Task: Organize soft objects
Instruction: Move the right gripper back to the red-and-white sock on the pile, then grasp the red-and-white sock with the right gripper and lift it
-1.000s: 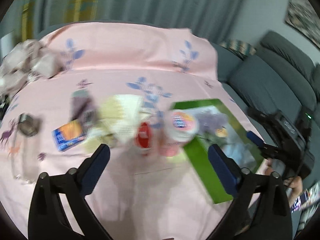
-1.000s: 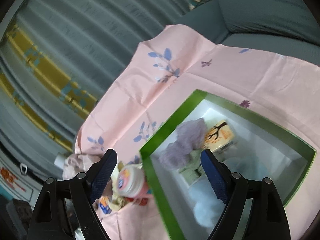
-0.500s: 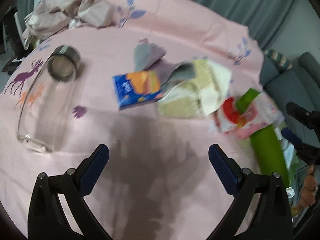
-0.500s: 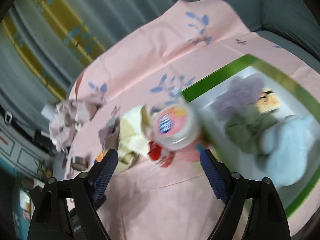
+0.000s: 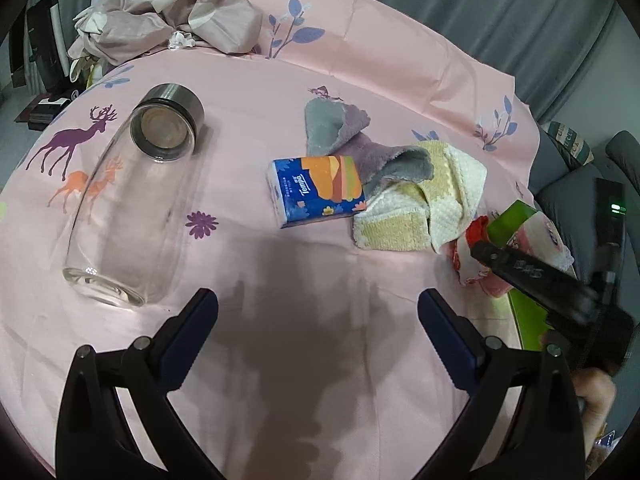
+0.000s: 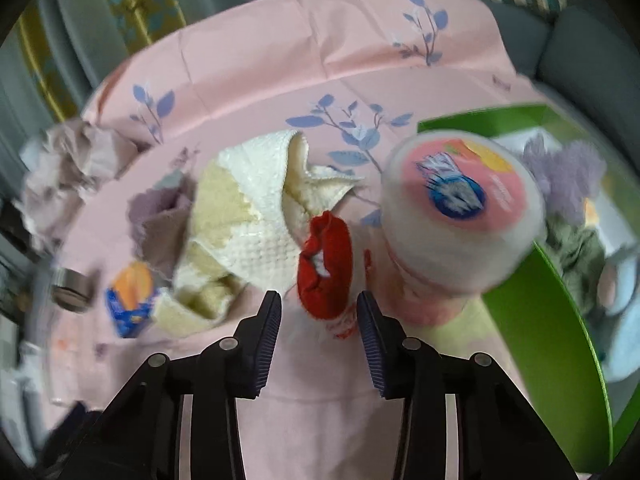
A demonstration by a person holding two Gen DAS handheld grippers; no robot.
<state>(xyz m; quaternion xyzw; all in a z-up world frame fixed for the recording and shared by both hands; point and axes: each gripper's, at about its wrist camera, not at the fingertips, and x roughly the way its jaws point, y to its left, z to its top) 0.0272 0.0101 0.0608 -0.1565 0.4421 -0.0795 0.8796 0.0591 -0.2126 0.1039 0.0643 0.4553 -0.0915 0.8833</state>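
Two grippers in view: left gripper (image 5: pixel 318 314) spread, idle; right gripper (image 6: pixel 318 318) closing around red sock (image 6: pixel 325 264), lower centre, pads not yet touching. Next: pinch, carry to green box (image 6: pixel 532 280).

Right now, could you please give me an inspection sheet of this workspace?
Surface: pink printed cloth over the table, creased.
Job's things: yellow-white towel and grey-purple cloth heaped together; red sock ahead of the right claw; green box already holding soft items.
Clutter: glass bottle lying on its side; tissue pack; pink wrapped roll by the box; crumpled fabric at the far edge.
Grippers: left claw open, empty; right claw closing, pads not yet pressing the sock.
Cables: nothing seen.
Surroundings: grey curtain, grey sofa.
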